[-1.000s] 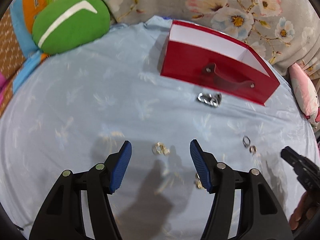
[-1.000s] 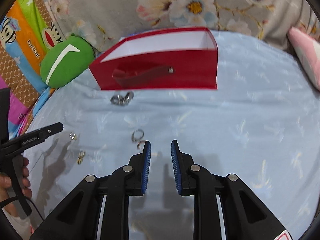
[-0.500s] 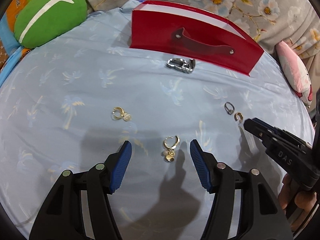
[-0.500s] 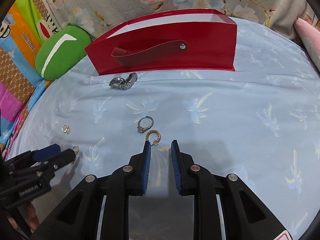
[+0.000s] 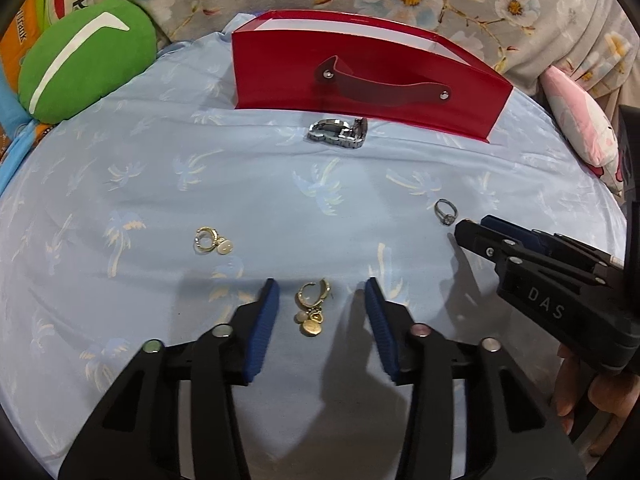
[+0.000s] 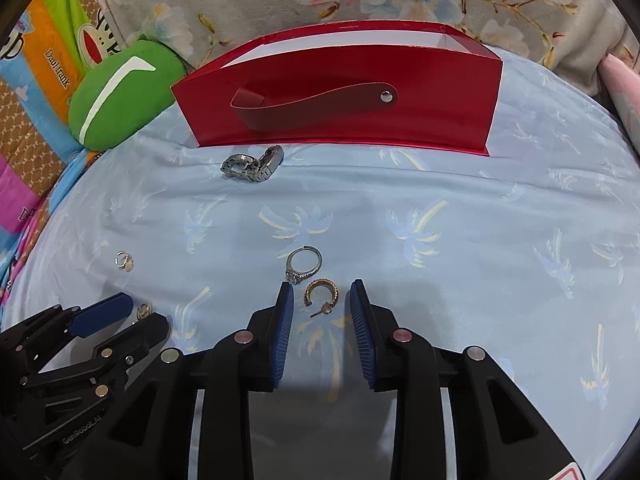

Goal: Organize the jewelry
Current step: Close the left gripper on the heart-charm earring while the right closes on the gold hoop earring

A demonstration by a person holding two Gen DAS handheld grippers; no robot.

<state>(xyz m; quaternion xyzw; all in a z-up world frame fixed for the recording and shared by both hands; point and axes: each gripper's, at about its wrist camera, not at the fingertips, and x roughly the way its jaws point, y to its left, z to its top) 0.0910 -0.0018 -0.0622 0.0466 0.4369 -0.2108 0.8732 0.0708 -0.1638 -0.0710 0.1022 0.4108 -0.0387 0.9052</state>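
Two hand-held grippers close in on scattered jewelry on a bed spread with a pale blue palm-print sheet [image 5: 132,168]. The left hand-held gripper [image 5: 319,300] has just been narrowing its jaws, which stand partly open on either side of a gold hoop earring with dangling charms [image 5: 311,307], pads not yet touching it. The right hand-held gripper [image 6: 322,300] has just been opening a little; its jaws flank a gold half-hoop stud earring [image 6: 322,295] without gripping it, with a silver stone-set ring [image 6: 303,265] just beyond the fingertips. A second gold hoop earring with a pearl [image 5: 212,240] lies toward the sheet's left side, and a steel-link wristwatch [image 6: 253,166] rests close against the front wall of a red gift bag [image 6: 340,120] standing at the far edge of the bed. All the pieces look light, hard and small, likely to sink into the soft bedding and slip from the pads; the hoop of each earring seems the firmest place to pinch, while the dangling charms would swing and the thin post could bend. Legible writing includes "DAS" on the right gripper's body seen from the left, "GenRobot.AI" on the left gripper's body, and what reads like "Daul frank" on a cartoon-print fabric [image 6: 52,64] behind a green cushion [image 6: 120,92].
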